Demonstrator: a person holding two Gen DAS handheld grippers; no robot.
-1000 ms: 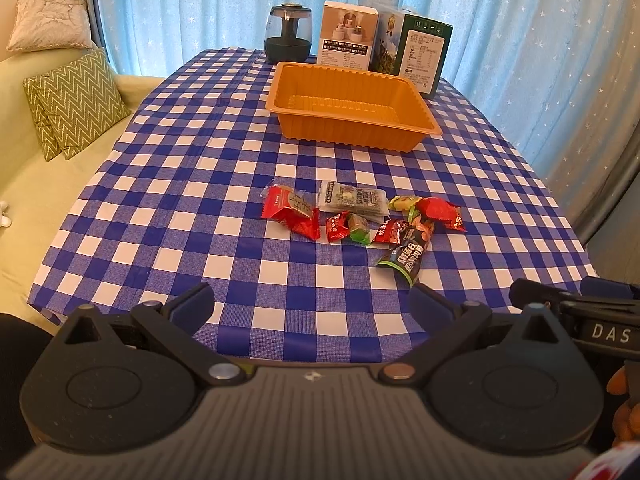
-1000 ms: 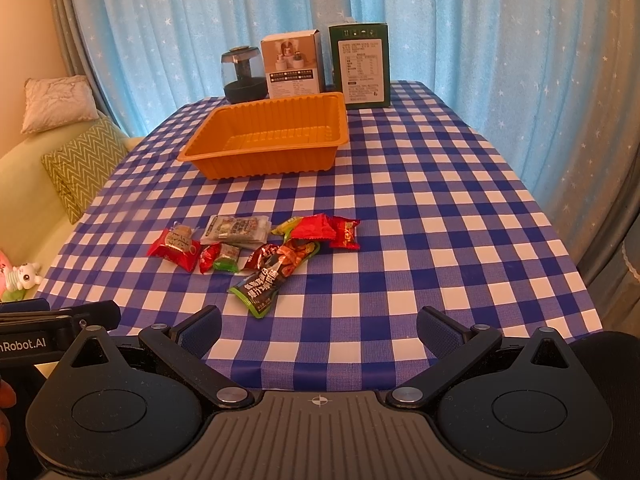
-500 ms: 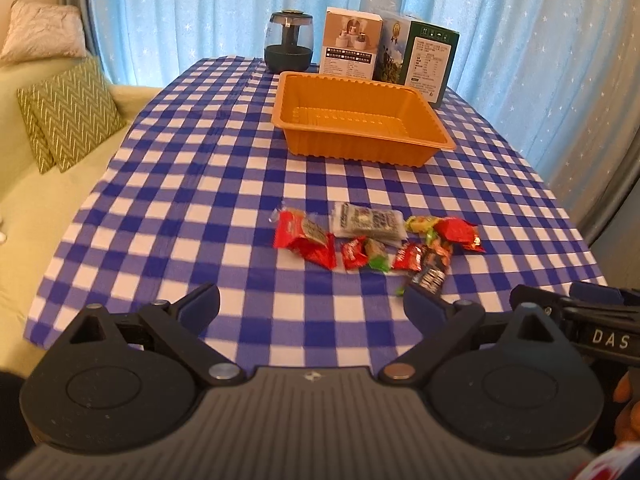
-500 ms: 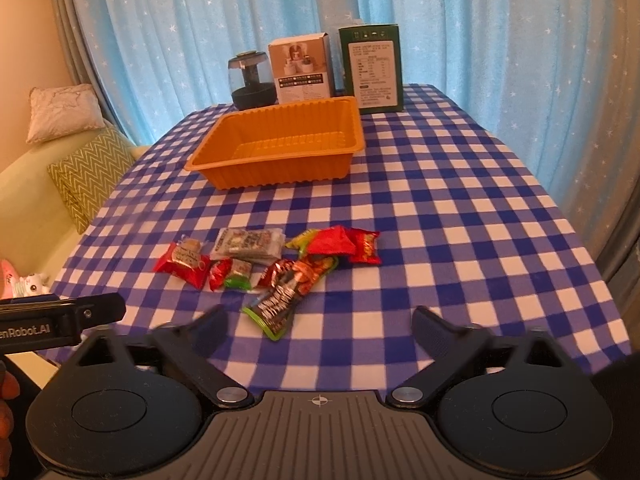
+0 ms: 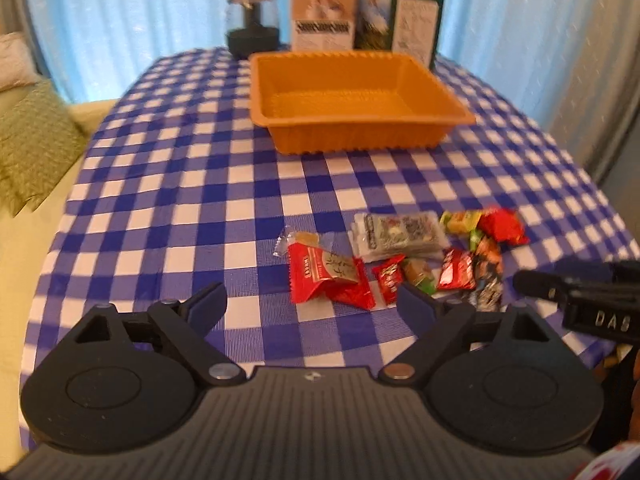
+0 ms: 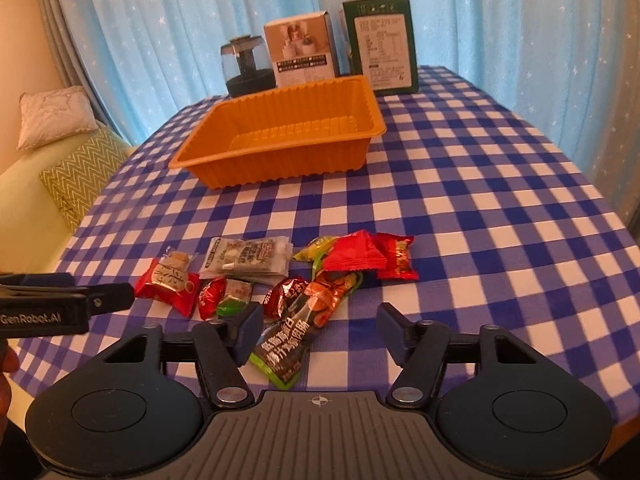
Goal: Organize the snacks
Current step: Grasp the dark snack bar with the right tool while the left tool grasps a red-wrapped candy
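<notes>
Both grippers, L (image 5: 312,304) & R (image 6: 320,330), closing above snacks (image 6: 280,276); nothing between.

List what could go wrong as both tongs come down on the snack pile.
1. The snacks overlap, so the right tongs, closing with nothing yet between them, may lift the dark long packet and drag its neighbours.
2. The left tongs, also closing, work nearby and could collide.
3. The orange tray sits well beyond; packets might drop in transit.

snack packets (image 6: 280,276) lay in a loose cluster on the checked table (image 6: 460,216), mostly red wrappers, one grey flat pack, one long dark pouch. orange tray (image 6: 280,136) sat empty beyond them.
</notes>
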